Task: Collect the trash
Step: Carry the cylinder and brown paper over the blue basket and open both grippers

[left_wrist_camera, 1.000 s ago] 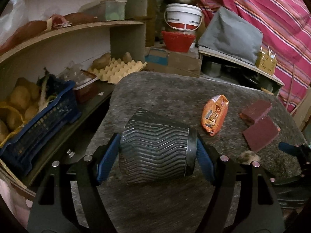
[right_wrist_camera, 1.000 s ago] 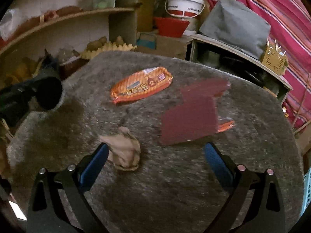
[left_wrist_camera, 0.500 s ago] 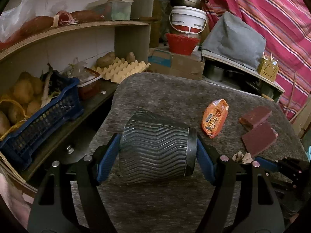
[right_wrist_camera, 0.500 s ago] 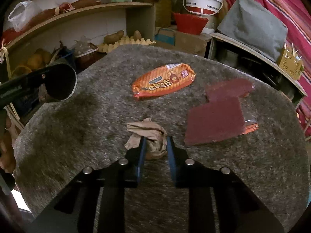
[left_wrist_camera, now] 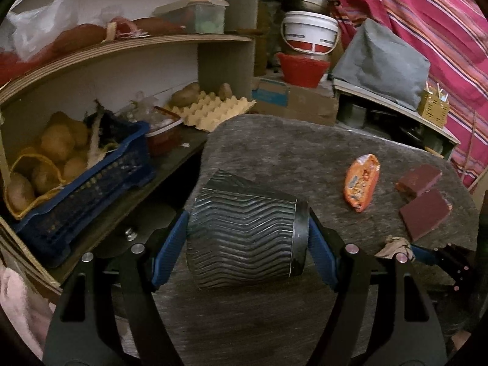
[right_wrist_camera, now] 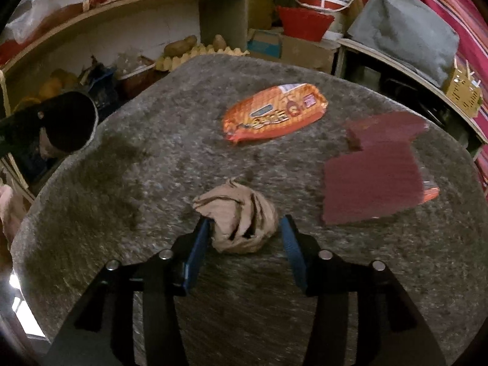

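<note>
Right claw point(right_wrist_camera: 245, 231) opening round one paper wad point(right_wrist_camera: 239, 218), two maroon wrappers point(right_wrist_camera: 373, 180)

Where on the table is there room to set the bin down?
Bare: the left side of the table, between bin and paper wad, and the near edge. Crowded: right, with orange wrapper and maroon pieces.
</note>
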Demonstrator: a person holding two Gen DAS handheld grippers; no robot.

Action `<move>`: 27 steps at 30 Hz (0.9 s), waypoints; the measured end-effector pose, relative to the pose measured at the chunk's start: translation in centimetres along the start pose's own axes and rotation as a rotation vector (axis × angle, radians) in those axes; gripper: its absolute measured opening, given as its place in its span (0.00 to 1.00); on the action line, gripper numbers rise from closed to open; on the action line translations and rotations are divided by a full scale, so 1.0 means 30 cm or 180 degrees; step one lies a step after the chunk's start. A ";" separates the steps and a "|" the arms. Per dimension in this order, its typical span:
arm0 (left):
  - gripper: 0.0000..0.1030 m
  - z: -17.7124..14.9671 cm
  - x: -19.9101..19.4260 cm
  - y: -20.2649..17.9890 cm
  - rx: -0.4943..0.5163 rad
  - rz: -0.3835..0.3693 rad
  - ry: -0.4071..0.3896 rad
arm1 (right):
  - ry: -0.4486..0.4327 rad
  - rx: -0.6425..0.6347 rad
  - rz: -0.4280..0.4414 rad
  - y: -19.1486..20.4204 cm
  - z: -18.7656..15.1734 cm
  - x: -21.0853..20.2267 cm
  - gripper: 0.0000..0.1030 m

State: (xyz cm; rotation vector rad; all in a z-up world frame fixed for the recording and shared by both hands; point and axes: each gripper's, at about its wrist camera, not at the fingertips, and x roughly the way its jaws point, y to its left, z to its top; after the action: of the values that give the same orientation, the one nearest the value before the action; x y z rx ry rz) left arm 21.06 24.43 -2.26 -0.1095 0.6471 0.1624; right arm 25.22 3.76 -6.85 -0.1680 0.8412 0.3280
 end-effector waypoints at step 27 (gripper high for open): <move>0.71 0.022 -0.139 -0.483 0.0300 -0.0417 -0.0302 | -0.0488 0.0949 -0.1359 -0.936 -0.349 -0.552 0.43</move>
State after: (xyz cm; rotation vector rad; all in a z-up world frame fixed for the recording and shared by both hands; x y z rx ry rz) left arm 20.84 9.82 1.53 -0.0528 0.5502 0.0105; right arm 17.41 -29.03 -0.77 -0.0402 0.6724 -0.1840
